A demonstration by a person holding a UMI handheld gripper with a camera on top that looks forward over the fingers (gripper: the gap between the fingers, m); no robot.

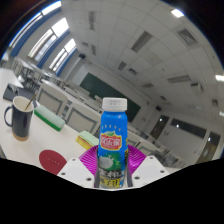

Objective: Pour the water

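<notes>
A blue plastic bottle [113, 140] with a white cap and a red-and-white label stands upright between my fingers. The purple pads [90, 158] press on both its sides, so my gripper [112, 165] is shut on the bottle and holds it above the table. A dark mug [19, 114] with a white inside stands on the white table [45, 140] to the left, beyond the fingers. The bottle's base is hidden behind the gripper body.
A green object [47, 119] lies on the table just right of the mug. A round magenta object [54, 158] lies near the left finger. A yellow-green item [86, 140] sits behind the bottle. Desks and chairs fill the room beyond.
</notes>
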